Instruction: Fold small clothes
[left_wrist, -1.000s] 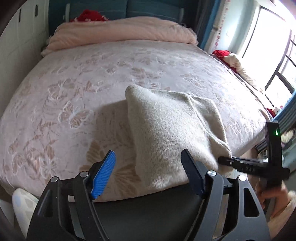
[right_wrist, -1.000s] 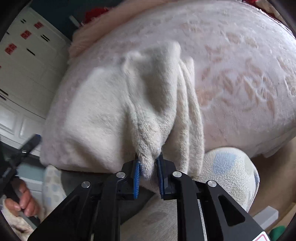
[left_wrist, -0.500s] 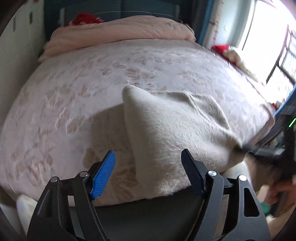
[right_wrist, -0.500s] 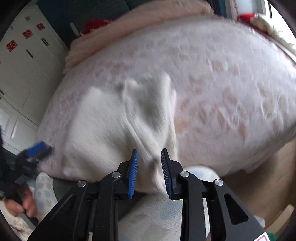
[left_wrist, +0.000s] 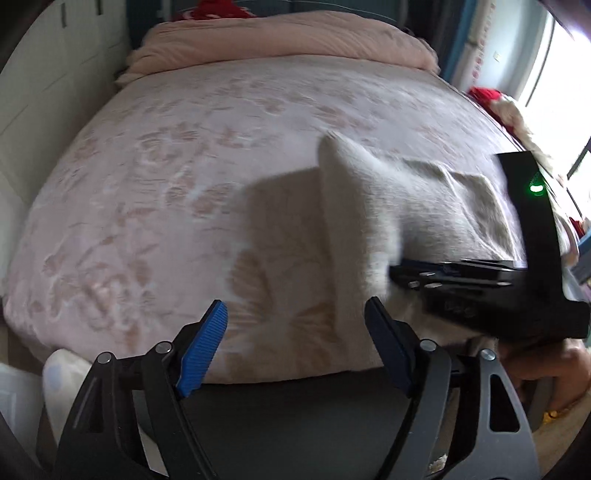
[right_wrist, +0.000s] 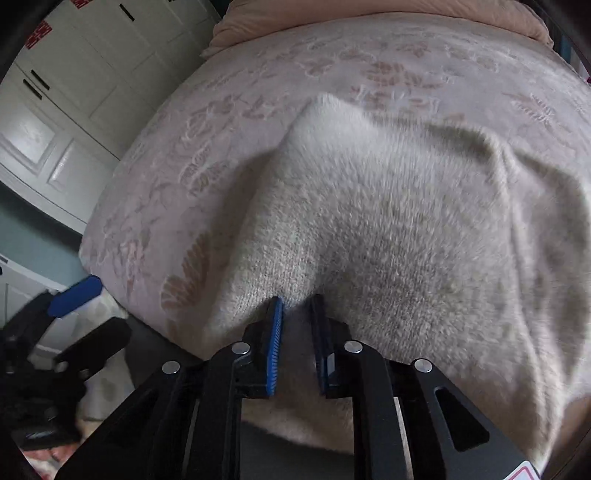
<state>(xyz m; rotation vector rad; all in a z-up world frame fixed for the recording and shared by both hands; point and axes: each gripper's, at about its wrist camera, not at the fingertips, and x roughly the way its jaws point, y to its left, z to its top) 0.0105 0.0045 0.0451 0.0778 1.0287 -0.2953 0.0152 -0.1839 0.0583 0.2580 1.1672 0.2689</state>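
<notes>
A cream knitted garment (left_wrist: 373, 218) lies folded near the front edge of the bed and fills much of the right wrist view (right_wrist: 399, 229). My left gripper (left_wrist: 295, 347) is open and empty at the bed's front edge, with the garment's near left corner just ahead of its right finger. My right gripper (right_wrist: 297, 314) has its jaws close together around the garment's near edge, with knit bunched between the pads. The right gripper also shows in the left wrist view (left_wrist: 472, 280), reaching in from the right over the garment.
The bed has a pink floral cover (left_wrist: 177, 177) with a rolled pink quilt (left_wrist: 280, 40) at the head. White wardrobe doors (right_wrist: 66, 103) stand to the left. Red clothes (left_wrist: 487, 96) lie by the window on the right.
The right gripper let go of the garment's right side, swung left to its near edge and closed on it. The left gripper stayed open and shifted left.
</notes>
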